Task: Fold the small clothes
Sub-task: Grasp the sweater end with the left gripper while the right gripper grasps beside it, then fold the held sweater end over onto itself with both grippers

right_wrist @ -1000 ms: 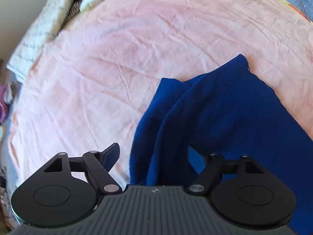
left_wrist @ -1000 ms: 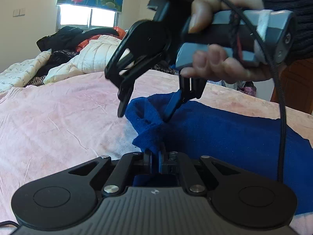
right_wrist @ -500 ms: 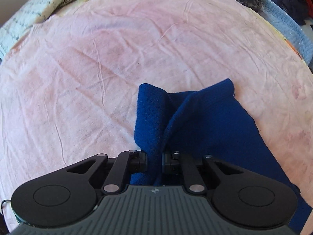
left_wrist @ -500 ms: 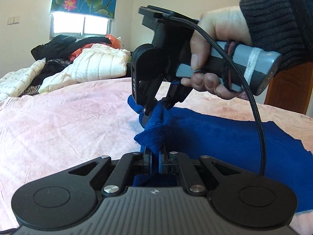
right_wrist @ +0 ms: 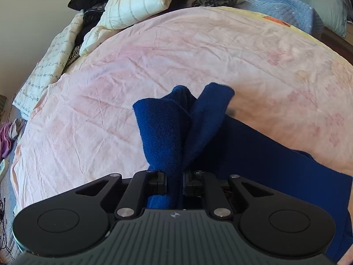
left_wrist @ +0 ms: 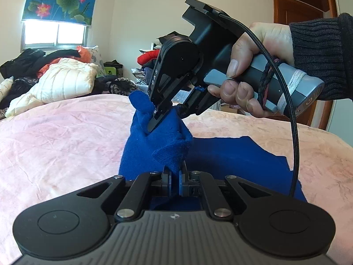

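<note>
Your left gripper (left_wrist: 174, 176) and right gripper (right_wrist: 175, 182) each pinched the dark blue knitted garment (right_wrist: 253, 150), its near edge raised above the pink crumpled bedsheet (right_wrist: 154, 66); you needed level, matched hands.

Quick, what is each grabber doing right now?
Left gripper: shut on the blue cloth.
Right gripper: shut on the blue cloth too.

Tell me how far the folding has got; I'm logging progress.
Done: both grippers have a pinch on the blue garment. In hand: left gripper and right gripper hold its end bunched above the pink sheet. Left: no fold is laid yet; the rest lies flat.
</note>
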Demonstrator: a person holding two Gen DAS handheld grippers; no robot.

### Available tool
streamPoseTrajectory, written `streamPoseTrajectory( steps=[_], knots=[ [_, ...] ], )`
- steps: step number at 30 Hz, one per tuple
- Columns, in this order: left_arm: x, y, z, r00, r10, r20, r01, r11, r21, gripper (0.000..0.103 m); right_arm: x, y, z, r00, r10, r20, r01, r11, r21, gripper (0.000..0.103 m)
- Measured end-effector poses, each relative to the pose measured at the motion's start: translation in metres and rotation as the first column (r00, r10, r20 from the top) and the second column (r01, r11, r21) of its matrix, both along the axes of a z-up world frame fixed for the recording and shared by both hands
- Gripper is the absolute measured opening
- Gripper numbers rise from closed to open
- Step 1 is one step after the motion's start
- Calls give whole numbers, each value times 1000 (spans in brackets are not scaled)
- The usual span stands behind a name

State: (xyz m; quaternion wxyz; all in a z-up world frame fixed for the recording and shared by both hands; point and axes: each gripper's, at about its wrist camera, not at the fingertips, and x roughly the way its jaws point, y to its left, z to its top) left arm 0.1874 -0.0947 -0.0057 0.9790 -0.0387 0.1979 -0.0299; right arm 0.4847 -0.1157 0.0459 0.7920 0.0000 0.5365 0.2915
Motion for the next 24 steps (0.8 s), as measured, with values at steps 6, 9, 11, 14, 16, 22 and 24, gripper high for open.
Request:
streamPoseTrajectory(
  steps=[6, 9, 11, 14, 16, 22, 24],
  knots=[
    [-3, -35, 1, 996, -86, -18, 86, 996, 11, 6, -6, -59, -4, 997, -78, -22, 79, 995, 54, 14],
    [-5, -51, 0, 992, -128, -24, 128, 991, 23, 6, -10, -93, -10, 992, -121, -37, 123, 990, 71, 14],
    [-6, -62, -3, 987, -158, -31, 159, 987, 30, 6, -14, -115, -14, 988, -148, -44, 151, 985, 84, 14],
    [-9, -79, -6, 979, -202, -41, 203, 978, 39, 6, -22, -148, -20, 981, -188, -52, 193, 976, 104, 14],
    [-10, -94, -7, 971, -233, -46, 235, 971, 43, 6, -28, -170, -25, 975, -216, -59, 222, 968, 118, 14],
    [-20, -132, -14, 951, -303, -64, 307, 950, 59, 6, -44, -232, -44, 947, -309, -91, 321, 928, 191, 14],
    [-24, -137, -17, 946, -318, -70, 323, 944, 67, 6, -50, -246, -52, 937, -334, -104, 349, 909, 228, 14]
  ],
)
